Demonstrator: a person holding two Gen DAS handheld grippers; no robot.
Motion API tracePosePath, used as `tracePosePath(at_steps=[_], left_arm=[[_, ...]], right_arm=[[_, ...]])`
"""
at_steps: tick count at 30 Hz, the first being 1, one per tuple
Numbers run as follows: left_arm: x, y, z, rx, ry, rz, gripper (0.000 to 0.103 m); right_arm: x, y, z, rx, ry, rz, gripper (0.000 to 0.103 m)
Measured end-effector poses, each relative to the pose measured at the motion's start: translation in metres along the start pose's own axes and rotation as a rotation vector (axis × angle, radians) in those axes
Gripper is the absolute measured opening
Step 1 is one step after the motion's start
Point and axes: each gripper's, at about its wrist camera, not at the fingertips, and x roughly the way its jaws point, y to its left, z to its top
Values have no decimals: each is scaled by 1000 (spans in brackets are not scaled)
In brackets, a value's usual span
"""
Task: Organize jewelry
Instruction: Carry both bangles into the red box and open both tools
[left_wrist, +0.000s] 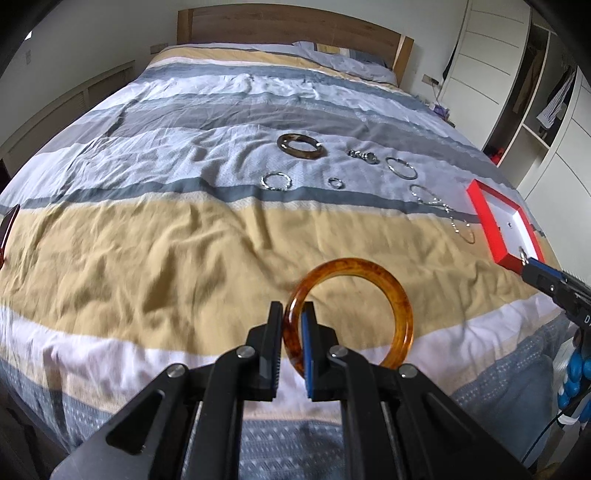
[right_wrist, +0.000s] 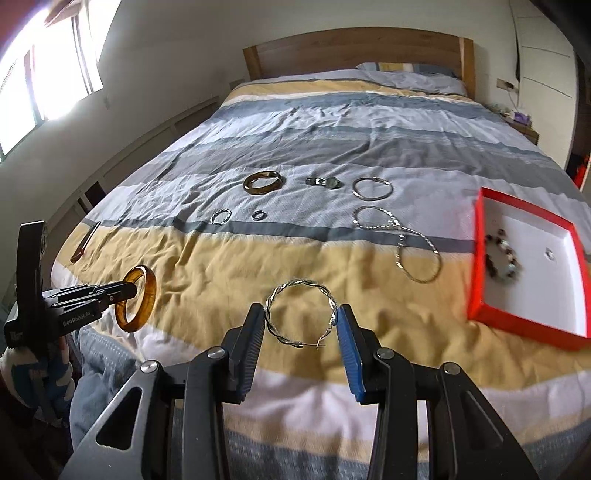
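Note:
My left gripper (left_wrist: 291, 306) is shut on the rim of an amber bangle (left_wrist: 369, 269), held upright above the yellow stripe of the bedspread; the right wrist view shows it too (right_wrist: 147, 291). My right gripper (right_wrist: 299, 310) is shut on a twisted silver bangle (right_wrist: 295, 282), with one pad on each side of the hoop. A red box (right_wrist: 476, 258) with a white inside lies to the right on the bed. It holds a beaded bracelet (right_wrist: 502, 262) and a small ring (right_wrist: 549, 254). In the left wrist view the right gripper's tip (left_wrist: 532, 266) is beside the box's near corner (left_wrist: 506, 258).
More jewelry lies on the white and grey stripes: a dark brown bangle (right_wrist: 263, 182), a watch (right_wrist: 325, 181), a plain silver bangle (right_wrist: 371, 188), two chain bracelets (right_wrist: 376, 218), a small ring (right_wrist: 258, 215). A dark red flat object (right_wrist: 85, 242) sits at the left edge.

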Motion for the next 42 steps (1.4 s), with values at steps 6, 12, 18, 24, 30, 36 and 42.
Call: tracePosePath(at_steps=[6, 12, 18, 24, 30, 36, 42], left_arm=[[-7, -12, -4, -16, 0, -10, 9], [-7, -33, 1, -13, 10, -21, 9], [-3, -63, 12, 15, 17, -39, 9], [5, -107, 26, 76, 26, -77, 9], [18, -156, 42, 136, 36, -128, 9], [40, -211, 59, 208, 54, -172, 9], [65, -269, 79, 287, 65, -221, 9]], right_arm=[[-23, -21, -14, 41, -32, -19, 40], [-43, -56, -25, 82, -60, -46, 40], [-57, -94, -31, 118, -76, -82, 40], [-68, -133, -30, 149, -93, -116, 40], [-72, -170, -22, 179, -109, -152, 40], [-66, -204, -11, 191, -107, -183, 40], [-57, -238, -1, 199, -93, -208, 40]])
